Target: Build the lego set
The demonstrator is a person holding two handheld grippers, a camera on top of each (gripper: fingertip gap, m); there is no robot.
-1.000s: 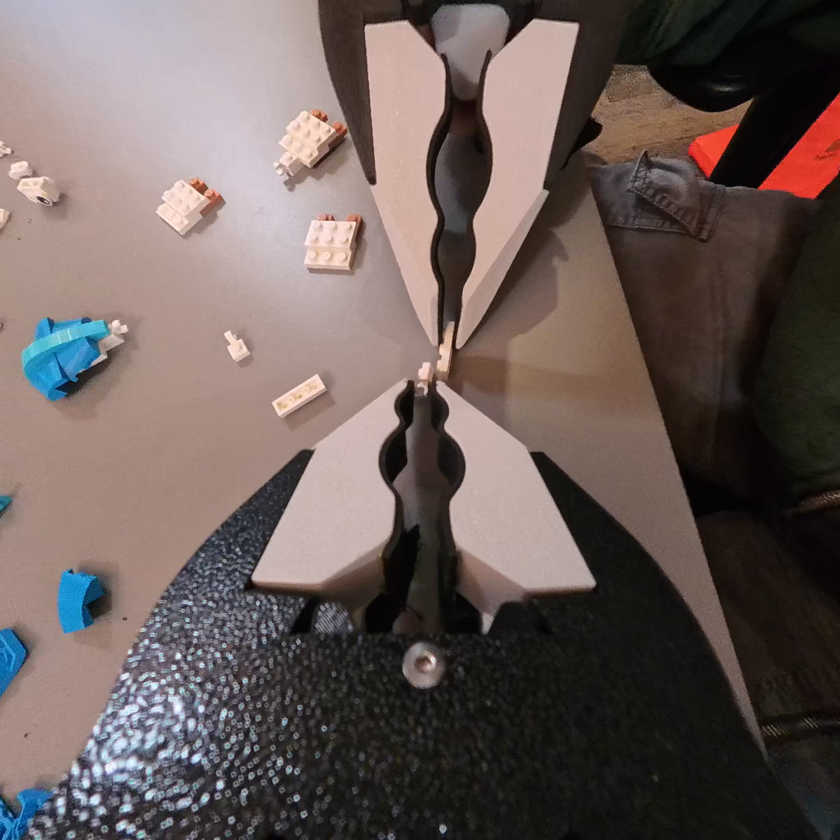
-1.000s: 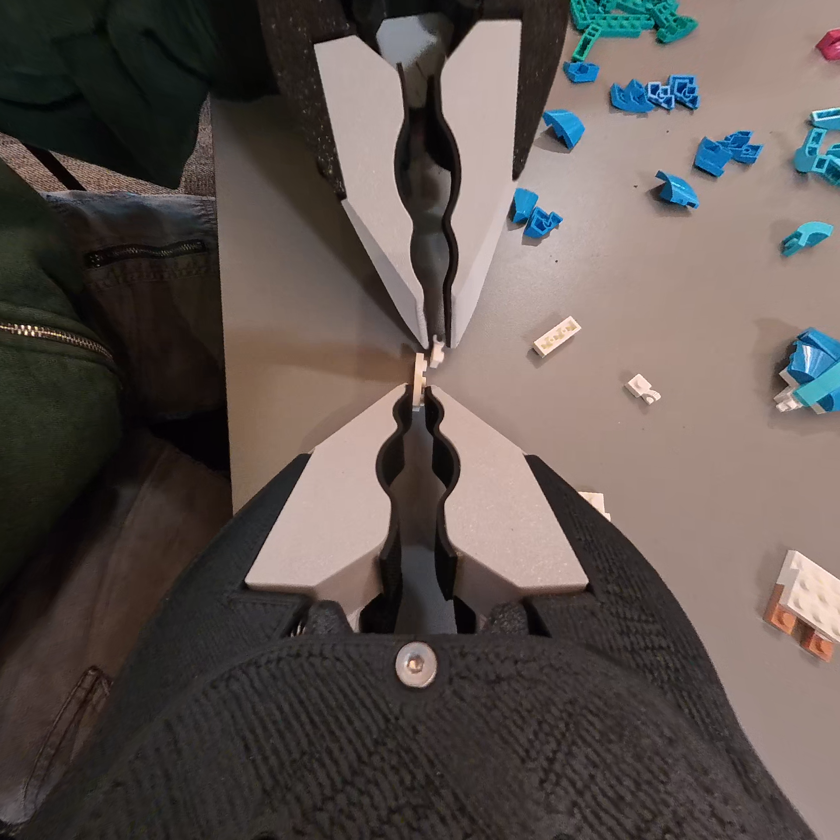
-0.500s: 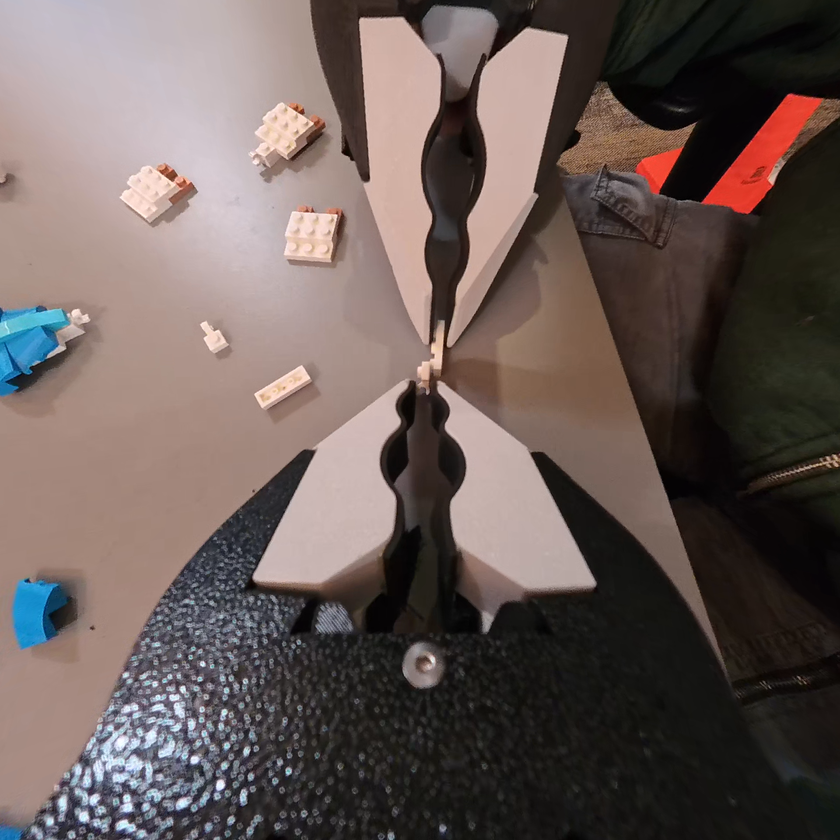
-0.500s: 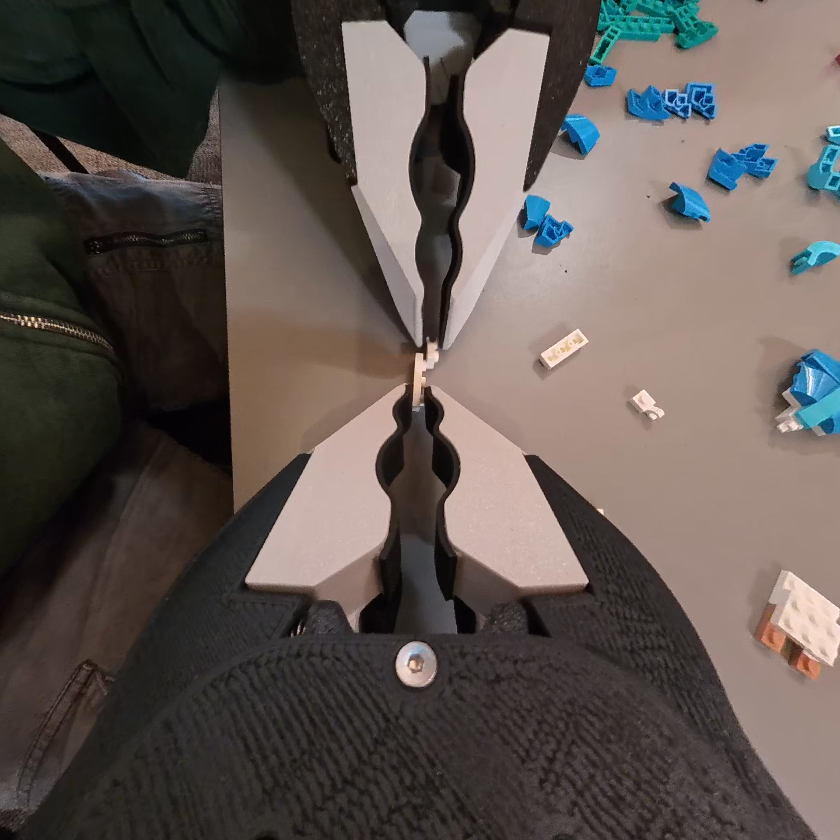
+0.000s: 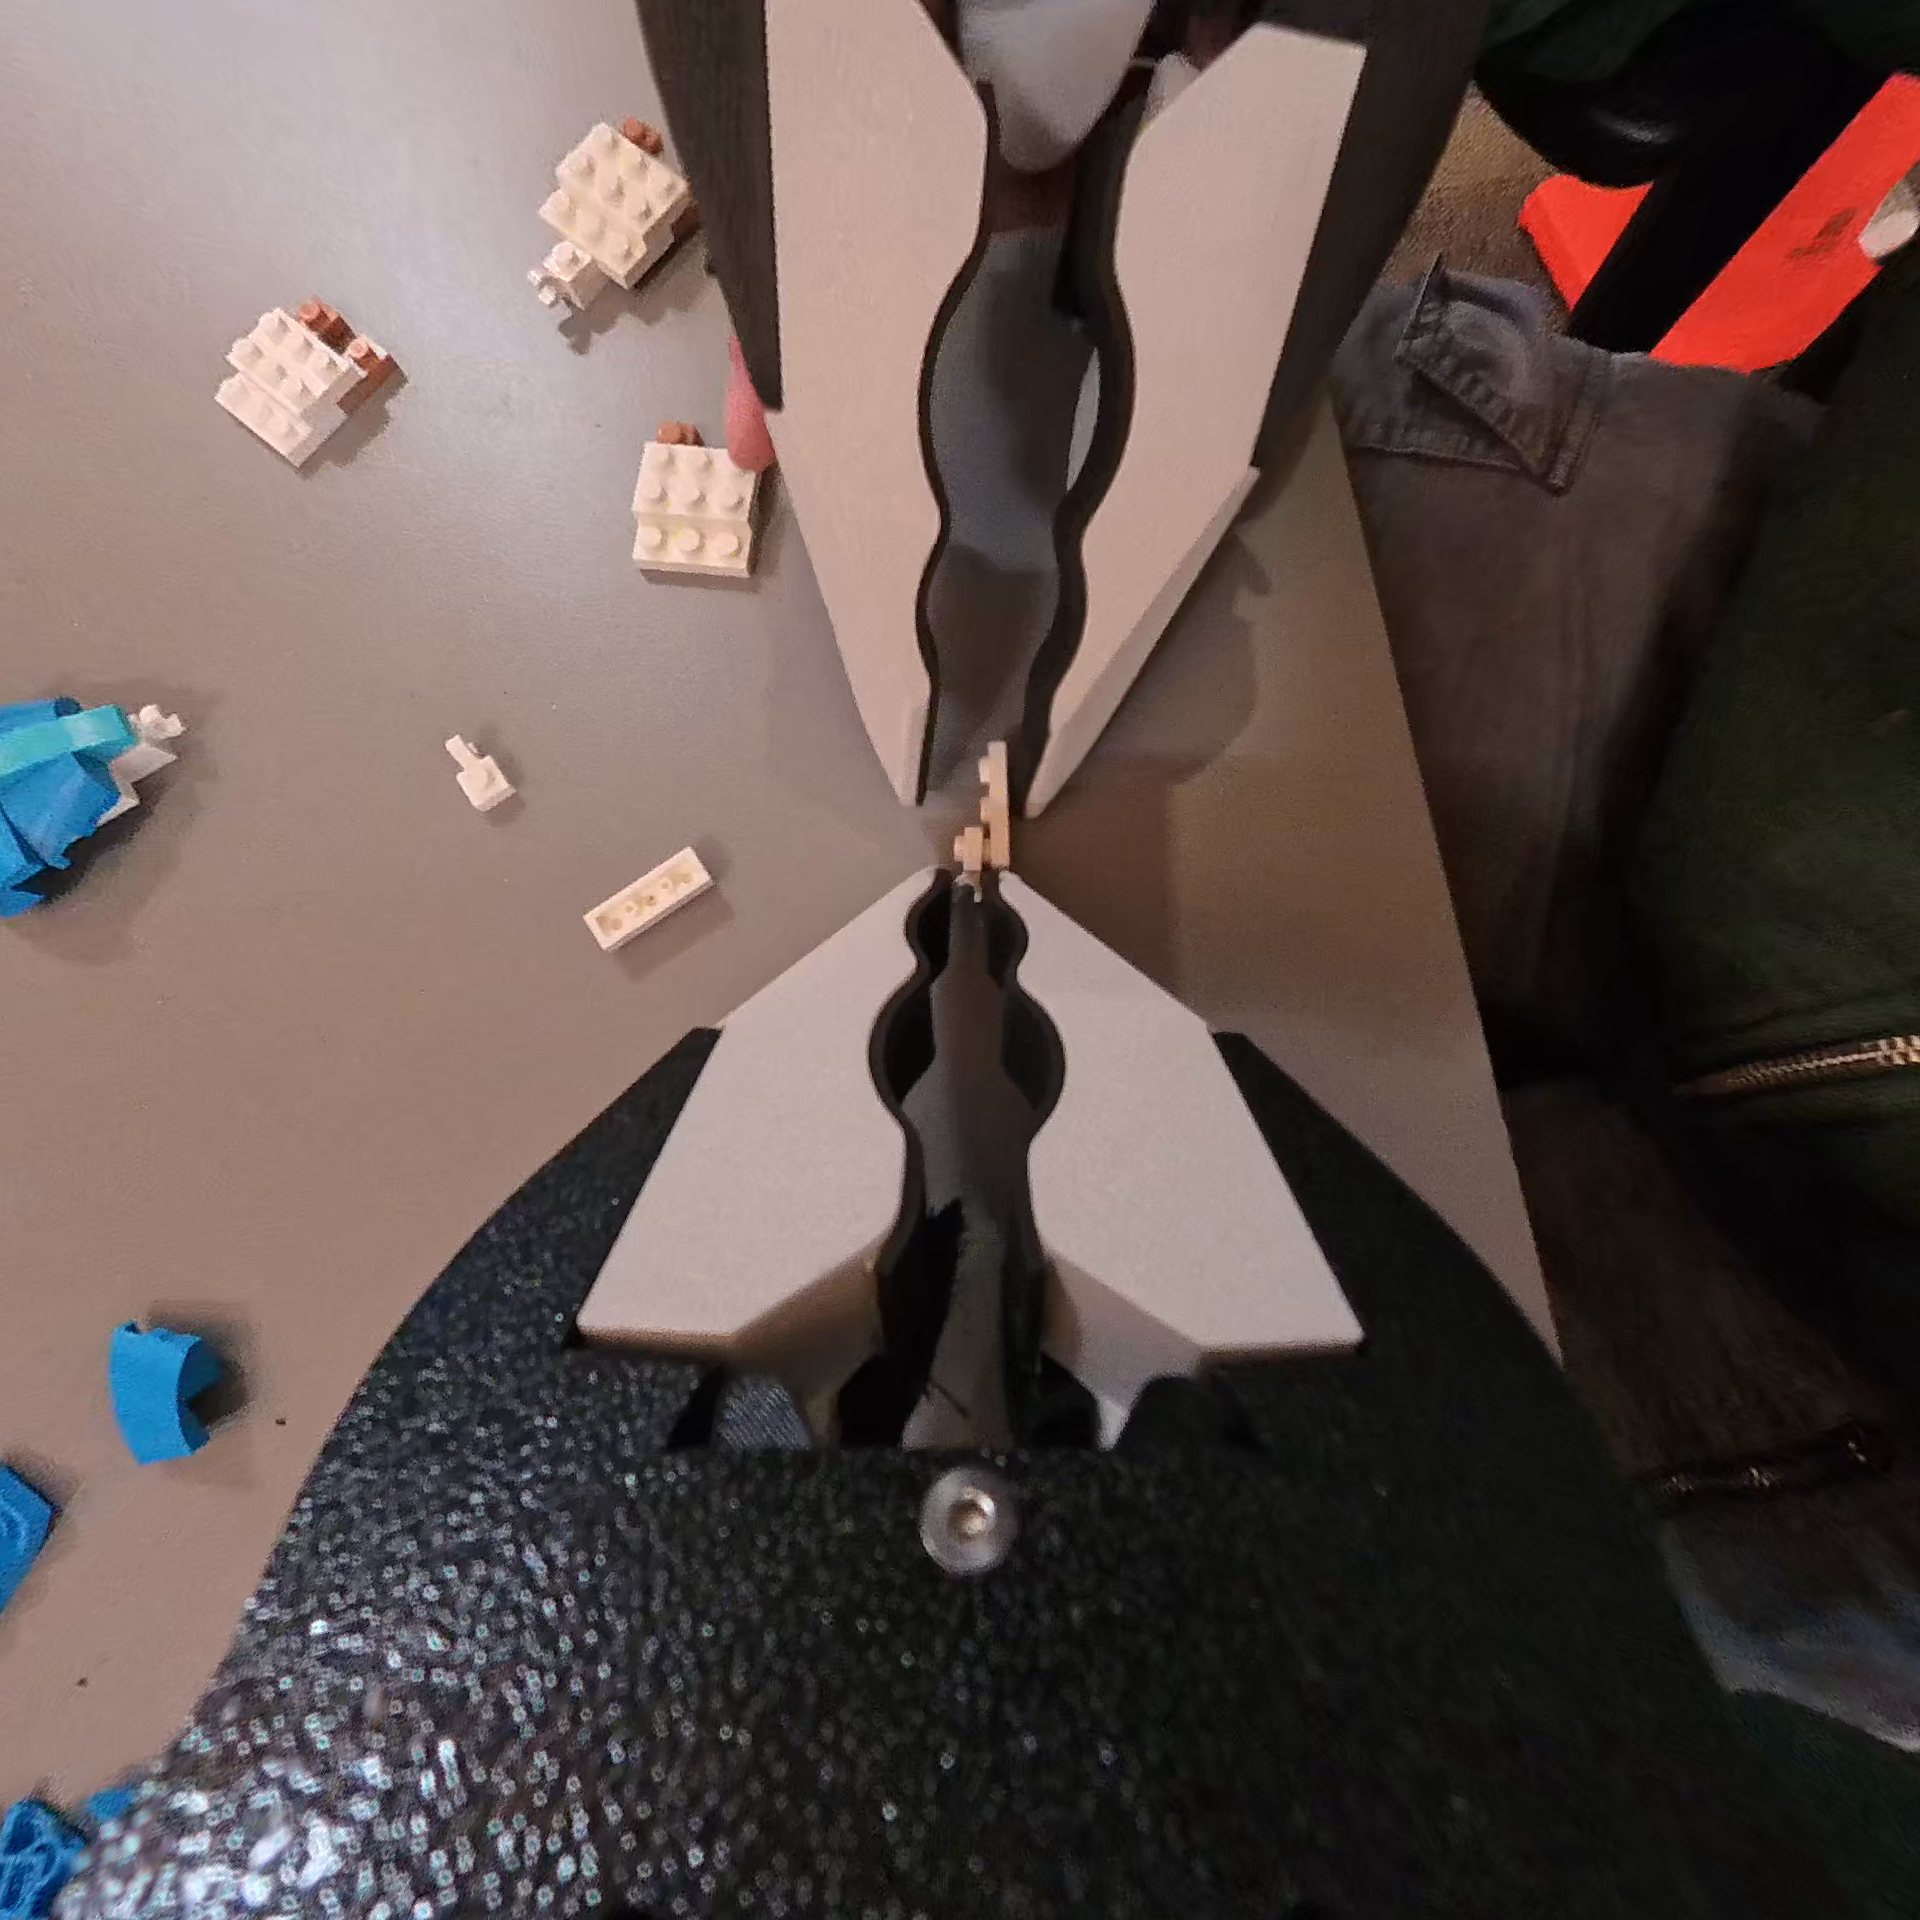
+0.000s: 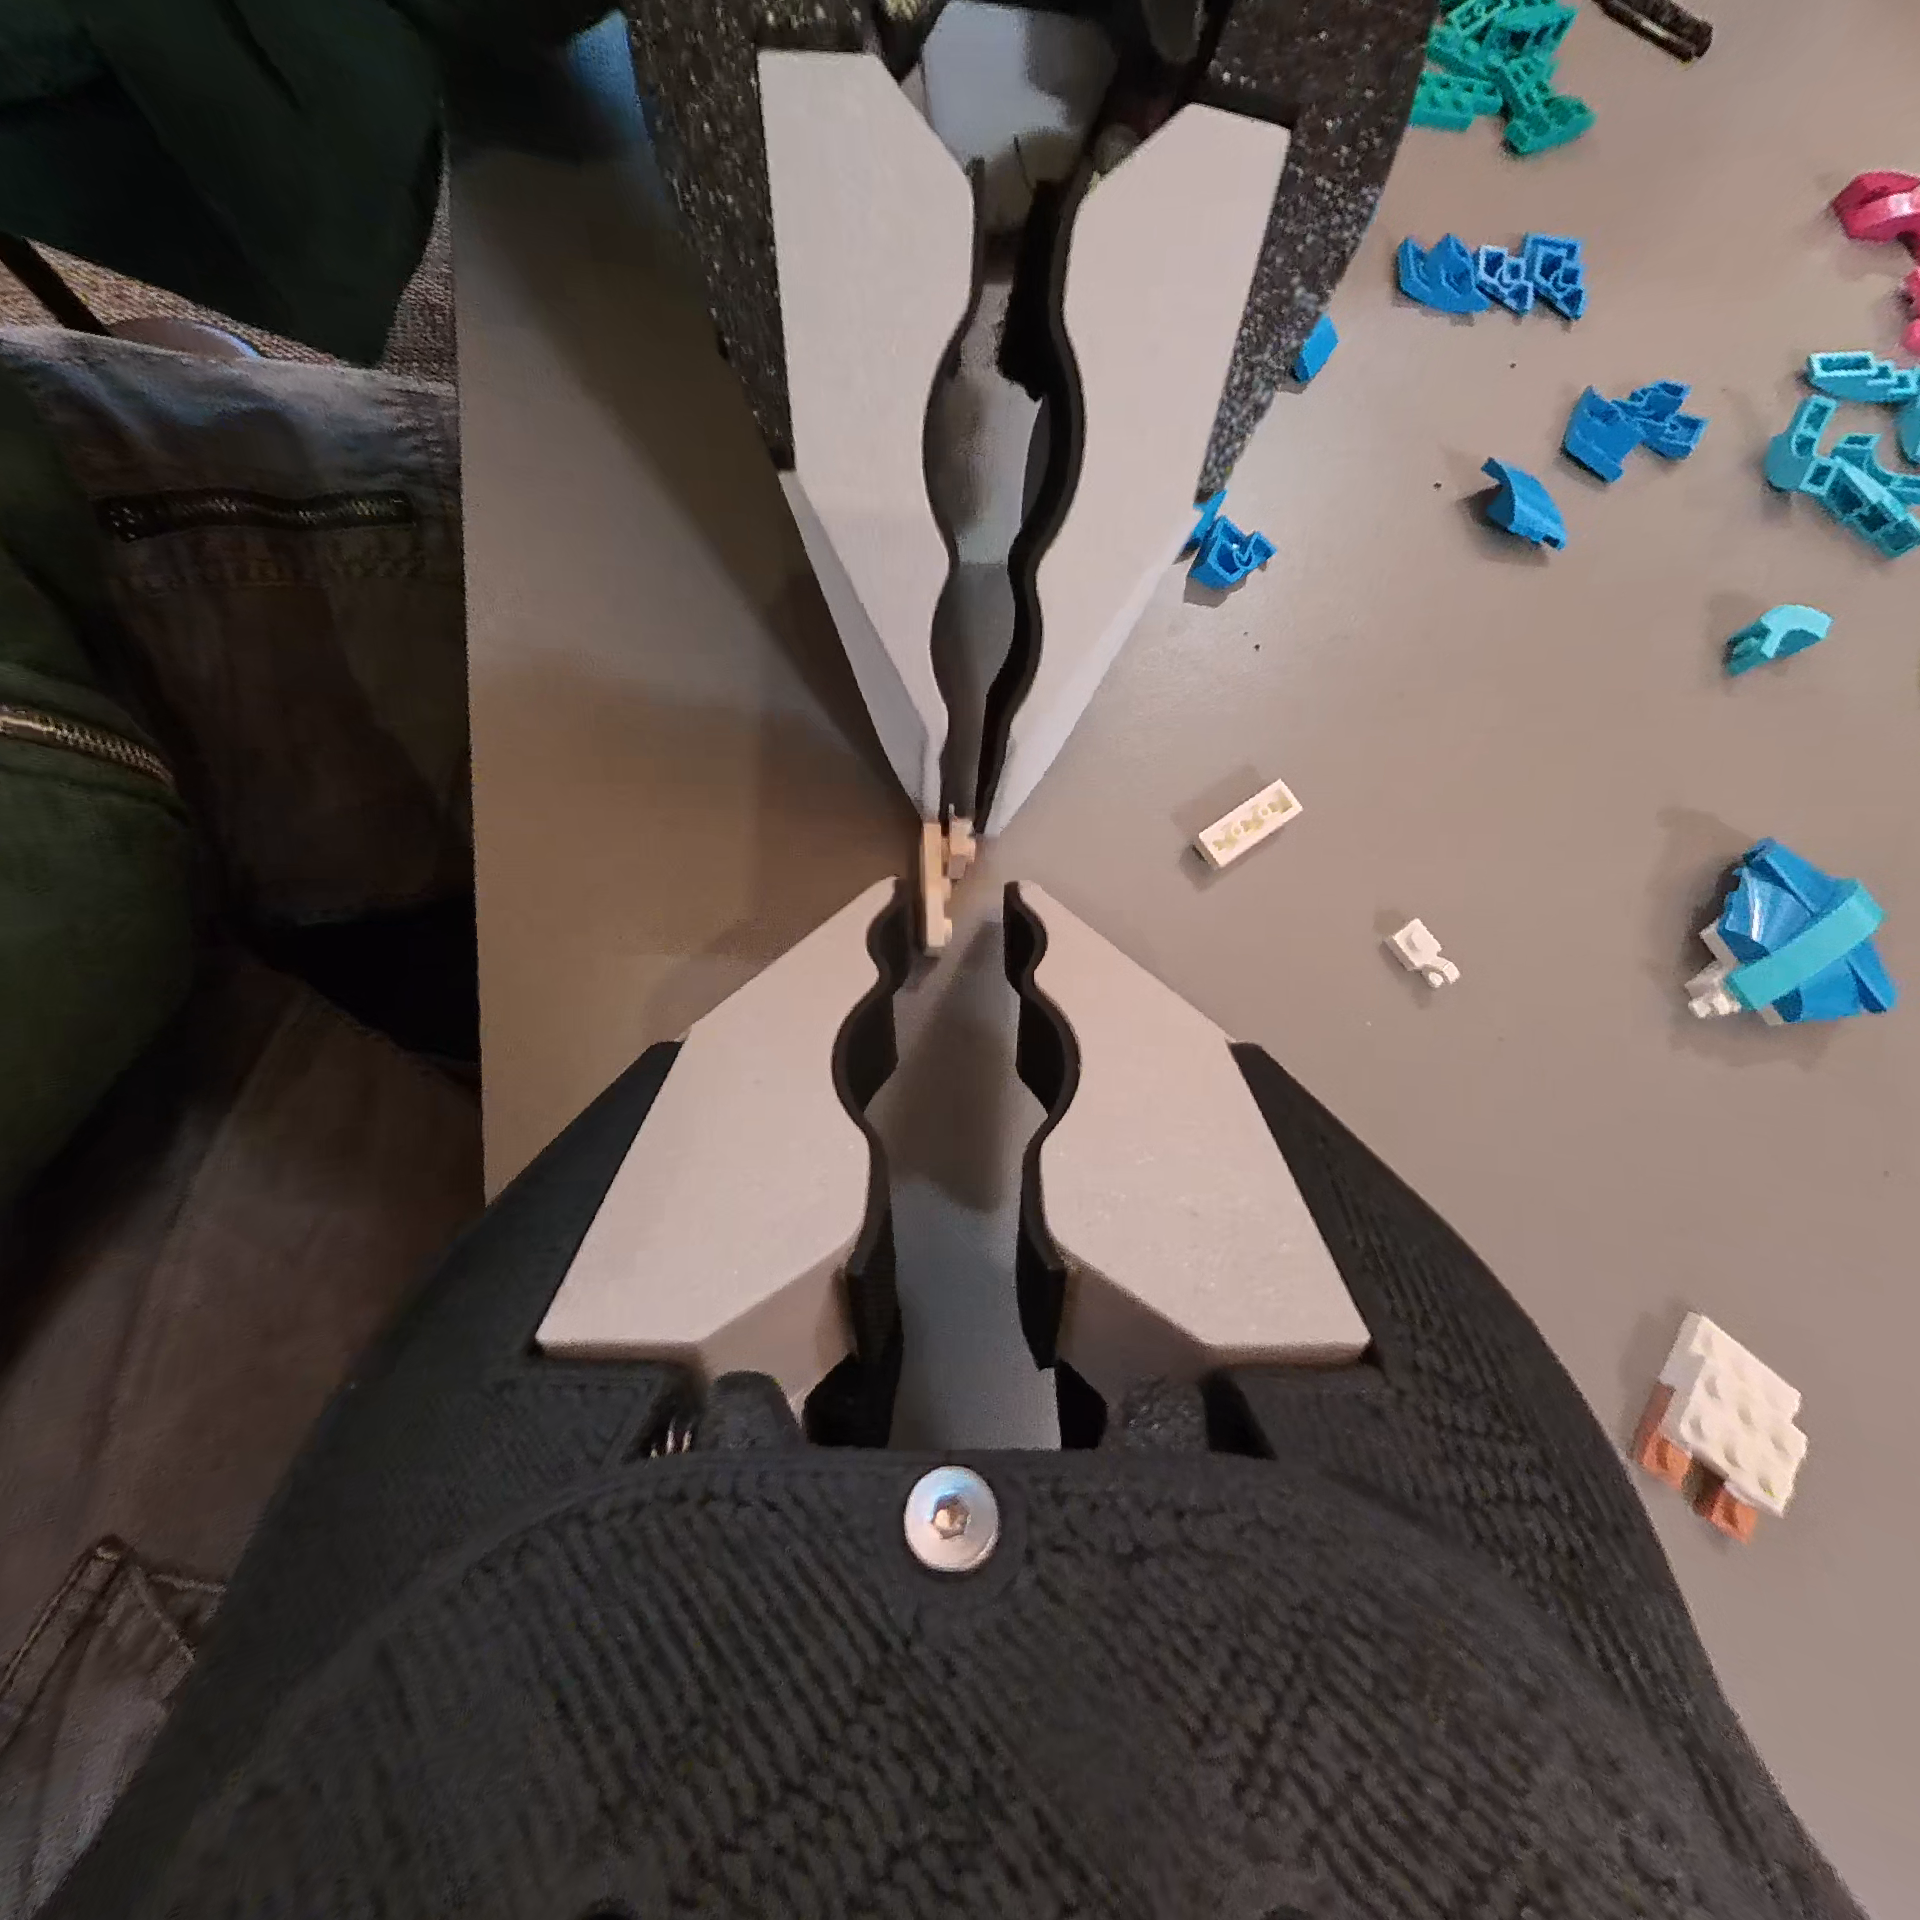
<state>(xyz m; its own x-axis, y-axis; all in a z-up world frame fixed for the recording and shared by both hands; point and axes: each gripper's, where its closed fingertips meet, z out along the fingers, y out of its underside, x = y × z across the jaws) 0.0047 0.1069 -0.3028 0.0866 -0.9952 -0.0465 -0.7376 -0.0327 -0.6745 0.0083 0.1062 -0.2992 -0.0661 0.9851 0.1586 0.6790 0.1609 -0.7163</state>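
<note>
My two grippers meet tip to tip above the grey table [image 5: 312, 1039] near its edge. My left gripper [image 5: 971, 881] is shut on a small white clip piece [image 5: 971, 847], which is joined to a thin cream plate [image 5: 997, 800]. In the right wrist view the left gripper [image 6: 961, 816] comes in from the top, with the same small piece [image 6: 961, 840] and plate [image 6: 935, 894]. My right gripper [image 6: 954, 885] is open. The plate stands between its fingers, close by the left finger [image 6: 883, 904], and the right pad is clear of it. The right gripper [image 5: 971, 805] also shows in the left wrist view.
A loose white plate [image 5: 649, 897] and a small white clip piece [image 5: 480, 774] lie on the table. White-and-brown brick builds [image 5: 696, 504] and a blue build [image 6: 1792, 935] lie farther out. Loose blue and teal pieces [image 6: 1631, 416] are scattered. A person's clothing [image 5: 1558, 623] lies past the table edge.
My right gripper was shut on the cream plate and has opened. The plate stays joined to the small piece in my left gripper. The grippers have drawn slightly closer together.
</note>
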